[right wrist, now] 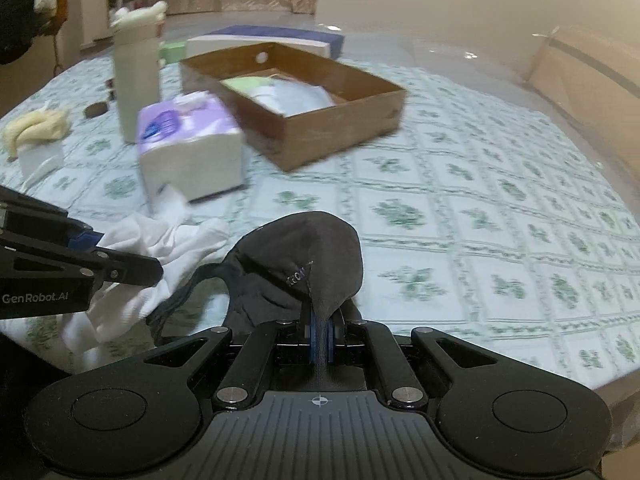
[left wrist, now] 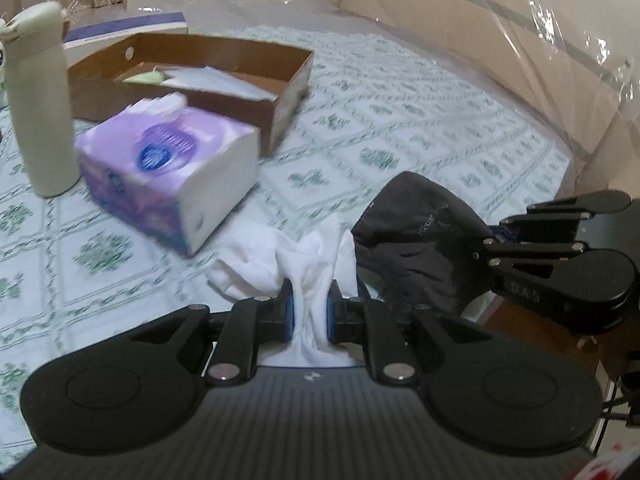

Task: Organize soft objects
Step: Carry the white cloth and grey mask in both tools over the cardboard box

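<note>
While the left gripper (left wrist: pixel 311 309) clamps a white cloth (left wrist: pixel 280 258) and the right gripper (right wrist: pixel 320 334) pinches a dark mask (right wrist: pixel 304 256), bare tablecloth (right wrist: pixel 460 216) lies open at two o'clock beside the cardboard box (right wrist: pixel 340 128).

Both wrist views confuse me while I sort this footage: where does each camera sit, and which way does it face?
Left wrist: on the left gripper, looking forward and down along its fingers, shut on a white cloth; the right gripper shows at right.
Right wrist: on the right gripper, facing likewise, shut on a black mask; the left gripper enters at left.
Shared: cardboard box, purple tissue pack, pale bottle, patterned tablecloth.
</note>
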`<action>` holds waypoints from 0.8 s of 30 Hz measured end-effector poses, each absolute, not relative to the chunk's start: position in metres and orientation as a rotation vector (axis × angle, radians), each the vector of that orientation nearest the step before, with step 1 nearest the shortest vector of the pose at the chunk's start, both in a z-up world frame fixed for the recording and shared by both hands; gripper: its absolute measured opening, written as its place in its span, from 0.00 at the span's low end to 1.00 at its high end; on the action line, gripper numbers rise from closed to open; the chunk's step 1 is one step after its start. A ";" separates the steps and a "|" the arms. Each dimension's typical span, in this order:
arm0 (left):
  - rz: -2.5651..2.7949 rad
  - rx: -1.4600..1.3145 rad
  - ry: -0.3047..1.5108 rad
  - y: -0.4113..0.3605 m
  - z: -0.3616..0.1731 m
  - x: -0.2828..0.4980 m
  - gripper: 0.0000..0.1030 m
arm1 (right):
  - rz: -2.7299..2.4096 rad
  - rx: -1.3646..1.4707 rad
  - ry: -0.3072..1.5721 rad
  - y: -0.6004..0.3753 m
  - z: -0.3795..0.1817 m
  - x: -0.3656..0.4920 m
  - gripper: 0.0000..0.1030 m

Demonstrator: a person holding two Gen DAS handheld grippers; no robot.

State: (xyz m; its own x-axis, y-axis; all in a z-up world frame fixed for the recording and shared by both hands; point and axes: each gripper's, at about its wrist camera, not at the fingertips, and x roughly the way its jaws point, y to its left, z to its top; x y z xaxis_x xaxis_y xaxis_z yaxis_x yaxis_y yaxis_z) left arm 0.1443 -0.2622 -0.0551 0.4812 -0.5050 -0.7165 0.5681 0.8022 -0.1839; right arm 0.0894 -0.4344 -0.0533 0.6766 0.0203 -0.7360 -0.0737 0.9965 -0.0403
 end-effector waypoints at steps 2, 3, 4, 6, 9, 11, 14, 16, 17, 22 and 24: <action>-0.649 0.066 0.831 -0.274 -0.052 0.146 0.12 | 0.037 -0.079 0.813 -0.445 -0.049 0.091 0.05; -0.644 0.063 0.821 -0.280 -0.051 0.148 0.12 | 0.033 -0.082 0.804 -0.451 -0.046 0.092 0.05; -0.638 0.055 0.812 -0.285 -0.049 0.149 0.12 | 0.031 -0.085 0.794 -0.455 -0.044 0.094 0.05; -0.629 0.036 0.793 -0.295 -0.046 0.155 0.12 | 0.022 -0.100 0.775 -0.465 -0.039 0.100 0.05; -0.624 0.003 0.773 -0.309 -0.042 0.165 0.12 | 0.017 -0.105 0.759 -0.477 -0.033 0.113 0.05; -0.620 -0.023 0.763 -0.317 -0.040 0.173 0.12 | 0.014 -0.110 0.745 -0.484 -0.029 0.124 0.05; -0.595 -0.061 0.742 -0.323 -0.035 0.187 0.12 | 0.017 -0.119 0.714 -0.492 -0.020 0.140 0.05; -0.575 -0.093 0.723 -0.324 -0.030 0.198 0.12 | 0.025 -0.129 0.690 -0.495 -0.013 0.154 0.05; -0.564 -0.107 0.713 -0.325 -0.027 0.204 0.12 | 0.030 -0.135 0.678 -0.496 -0.009 0.161 0.05; -0.509 -0.155 0.692 -0.326 -0.011 0.237 0.12 | 0.065 -0.150 0.618 -0.498 0.011 0.204 0.05; -0.480 -0.175 0.672 -0.323 -0.003 0.252 0.12 | 0.081 -0.159 0.595 -0.496 0.019 0.223 0.05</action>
State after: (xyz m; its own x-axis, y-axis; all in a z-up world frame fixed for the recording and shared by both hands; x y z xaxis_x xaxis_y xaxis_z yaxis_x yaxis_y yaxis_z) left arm 0.2516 -0.3235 -0.0029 0.6786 -0.4803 -0.5557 0.3696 0.8771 -0.3068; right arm 0.2232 -0.4960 0.0193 0.8254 0.0300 -0.5638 -0.1217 0.9846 -0.1257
